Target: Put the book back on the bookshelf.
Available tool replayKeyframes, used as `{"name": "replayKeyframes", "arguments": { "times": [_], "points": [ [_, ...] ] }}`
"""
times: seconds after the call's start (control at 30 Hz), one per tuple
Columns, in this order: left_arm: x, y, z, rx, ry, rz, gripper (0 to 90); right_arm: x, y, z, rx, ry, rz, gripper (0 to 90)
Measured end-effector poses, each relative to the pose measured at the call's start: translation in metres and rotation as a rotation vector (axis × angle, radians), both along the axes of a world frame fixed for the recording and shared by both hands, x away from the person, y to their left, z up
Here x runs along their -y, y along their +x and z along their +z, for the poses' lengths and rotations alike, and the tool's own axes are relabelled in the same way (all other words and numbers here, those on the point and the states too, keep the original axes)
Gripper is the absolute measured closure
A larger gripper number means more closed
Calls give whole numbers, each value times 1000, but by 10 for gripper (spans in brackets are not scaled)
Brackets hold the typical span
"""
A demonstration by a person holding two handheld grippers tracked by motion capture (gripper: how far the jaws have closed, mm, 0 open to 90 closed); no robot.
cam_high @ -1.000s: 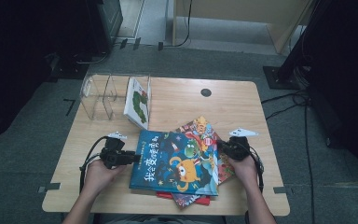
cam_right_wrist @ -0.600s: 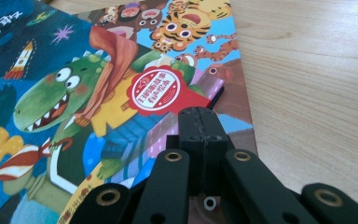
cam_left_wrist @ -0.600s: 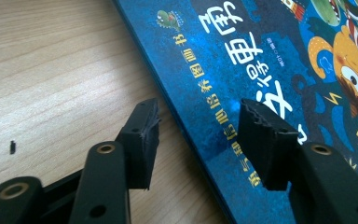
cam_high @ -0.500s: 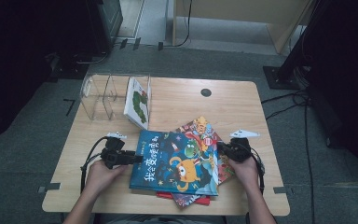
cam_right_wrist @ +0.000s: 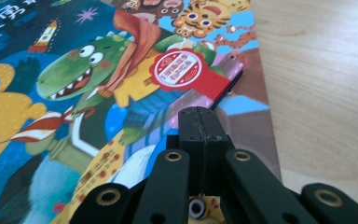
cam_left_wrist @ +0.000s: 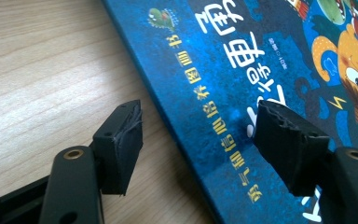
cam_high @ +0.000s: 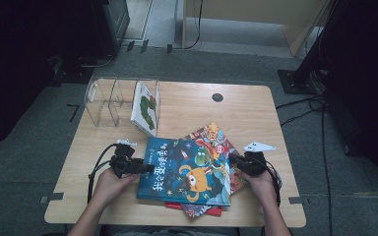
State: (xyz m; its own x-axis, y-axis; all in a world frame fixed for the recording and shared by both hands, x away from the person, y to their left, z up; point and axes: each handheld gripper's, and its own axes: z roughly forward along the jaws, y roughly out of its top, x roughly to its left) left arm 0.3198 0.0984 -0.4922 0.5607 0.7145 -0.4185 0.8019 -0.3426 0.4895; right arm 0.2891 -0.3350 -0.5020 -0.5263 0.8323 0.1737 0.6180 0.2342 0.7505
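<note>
Your left gripper (cam_high: 145, 168) at left edge of blue book (cam_high: 184, 170): jaws just been opening, now spread wide, one over table (cam_high: 187, 105), other over cover, book edge between, pads not pressing. Your right gripper (cam_high: 234, 161) clenched tight, nothing between jaws, tip over book's right side. Blue book lies flat atop pile of books (cam_high: 211, 137), near front of table. Clear rack (cam_high: 115, 101) at back left, one book (cam_high: 145, 106) standing in it.
</note>
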Motion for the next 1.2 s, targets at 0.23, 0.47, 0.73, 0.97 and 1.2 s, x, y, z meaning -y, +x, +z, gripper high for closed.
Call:
{"name": "replayKeyframes", "arguments": {
  "times": [0.23, 0.47, 0.73, 0.97, 1.2],
  "points": [
    [7, 2, -2, -35, 0, -13, 273, 2, -9, 2, -38, 16, -8, 900],
    [13, 1, -2, -41, 1, -23, 265, -2, -17, 3, -39, -6, 14, 900],
    [5, 3, 7, -96, -32, 28, 383, -2, -15, 3, -51, 13, 14, 900],
    [-4, 0, 33, -82, -21, 35, 441, -8, -11, 2, -51, 26, 38, 900],
    [-17, 8, 69, -107, -52, 43, 466, -22, -8, 1, -46, 31, 41, 900]
  ]
}}
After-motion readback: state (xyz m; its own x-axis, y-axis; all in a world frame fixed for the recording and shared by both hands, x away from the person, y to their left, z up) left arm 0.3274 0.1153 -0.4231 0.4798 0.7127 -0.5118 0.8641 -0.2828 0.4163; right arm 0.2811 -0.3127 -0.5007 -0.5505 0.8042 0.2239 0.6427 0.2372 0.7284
